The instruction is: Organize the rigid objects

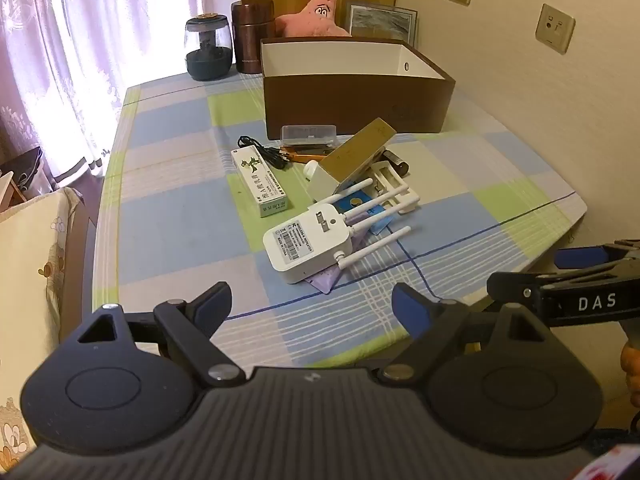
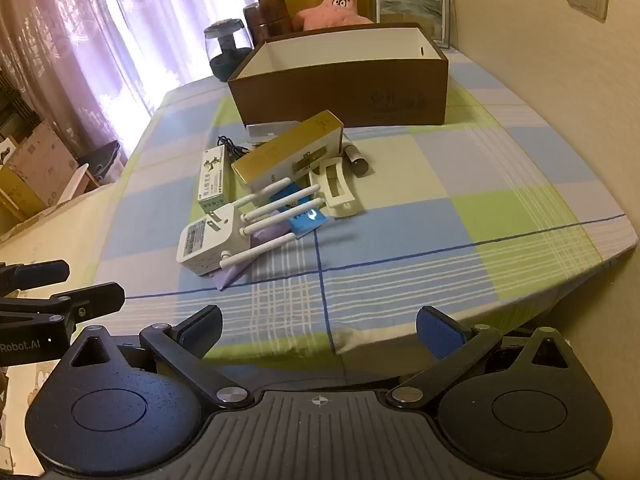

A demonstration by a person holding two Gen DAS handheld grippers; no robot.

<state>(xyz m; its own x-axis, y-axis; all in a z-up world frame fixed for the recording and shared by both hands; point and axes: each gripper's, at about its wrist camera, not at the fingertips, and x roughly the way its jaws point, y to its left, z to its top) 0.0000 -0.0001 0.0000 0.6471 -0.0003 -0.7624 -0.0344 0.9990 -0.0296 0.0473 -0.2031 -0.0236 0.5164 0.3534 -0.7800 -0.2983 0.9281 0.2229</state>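
Observation:
A pile of objects lies mid-table: a white router with antennas [image 1: 308,242] [image 2: 212,240], a green-white carton [image 1: 260,182] [image 2: 216,182], a gold box [image 1: 360,152] [image 2: 288,152] leaning on a white holder [image 2: 336,188], a black cable [image 1: 264,152], a dark cylinder [image 2: 356,158] and blue and purple packets [image 2: 304,216]. An open brown box [image 1: 356,104] [image 2: 344,92] stands behind them. My left gripper [image 1: 312,308] and right gripper [image 2: 320,328] are open and empty, above the table's near edge, short of the pile.
A dark glass jar [image 1: 208,48], a brown canister [image 1: 252,36], a pink star plush [image 2: 340,4] and a framed picture [image 2: 412,8] stand at the back. Curtains hang on the left. The wall runs along the right. A checked cloth [image 2: 440,240] covers the table.

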